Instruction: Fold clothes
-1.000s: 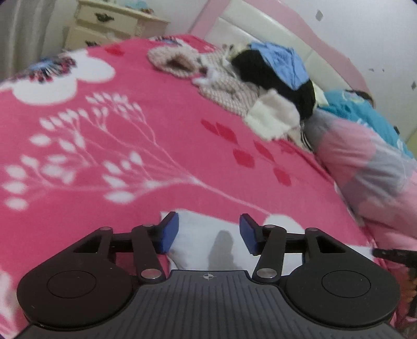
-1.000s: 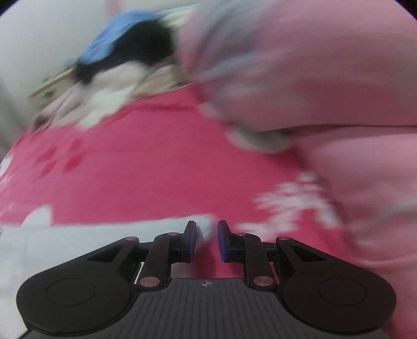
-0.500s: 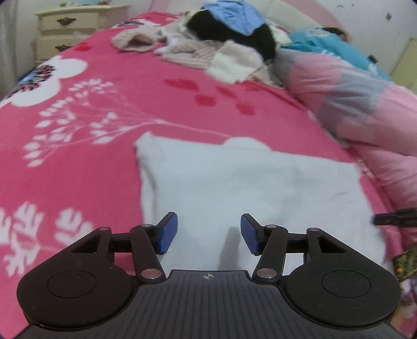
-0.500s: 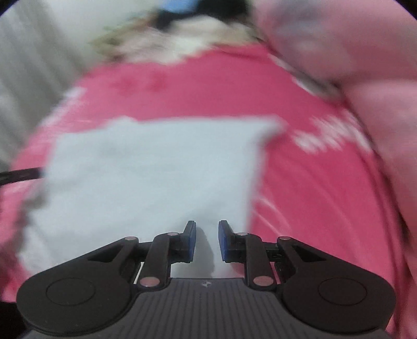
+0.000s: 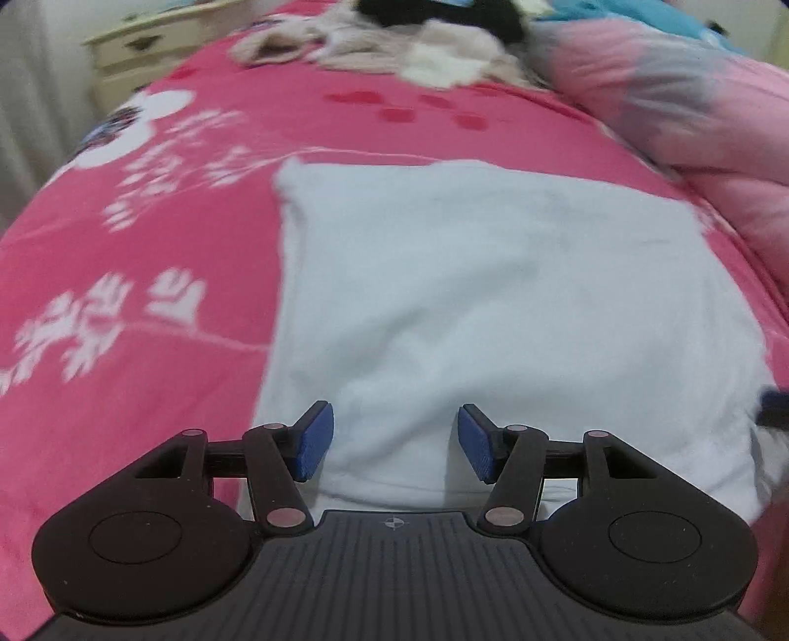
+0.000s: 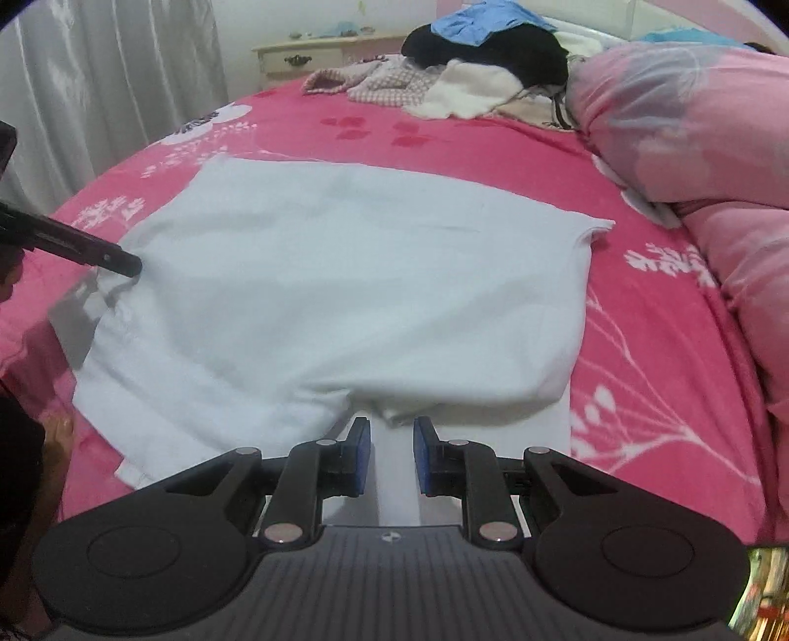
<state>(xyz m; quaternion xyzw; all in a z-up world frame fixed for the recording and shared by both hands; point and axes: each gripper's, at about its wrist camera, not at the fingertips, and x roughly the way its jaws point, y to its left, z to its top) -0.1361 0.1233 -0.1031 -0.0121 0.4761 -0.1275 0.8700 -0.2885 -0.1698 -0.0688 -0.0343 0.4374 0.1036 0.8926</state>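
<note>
White garment [image 6: 345, 276] lies spread flat on the pink bedspread [image 6: 641, 355], near edge of the bed. Left tool [image 5: 394, 441] stands wide over the garment's near left part, gripping nothing. Right tool [image 6: 392, 456] is narrow, with white fabric between its pads; whether they pinch it cannot be told. Clothes pile [image 6: 483, 64] sits far.

This is a bedroom in a home. A bed [image 6: 444, 143] with a bright pink flowered cover fills most of both views. A rumpled pink quilt [image 6: 690, 128] is bunched along the right edge of the frame. A heap of loose clothes [image 6: 468, 64] lies at the top centre, near a pink headboard [image 6: 690, 15]. A cream bedside cabinet [image 6: 315, 59] with a drawer handle stands at the top, left of centre, and pale curtains [image 6: 113, 84] hang in the upper left.
</note>
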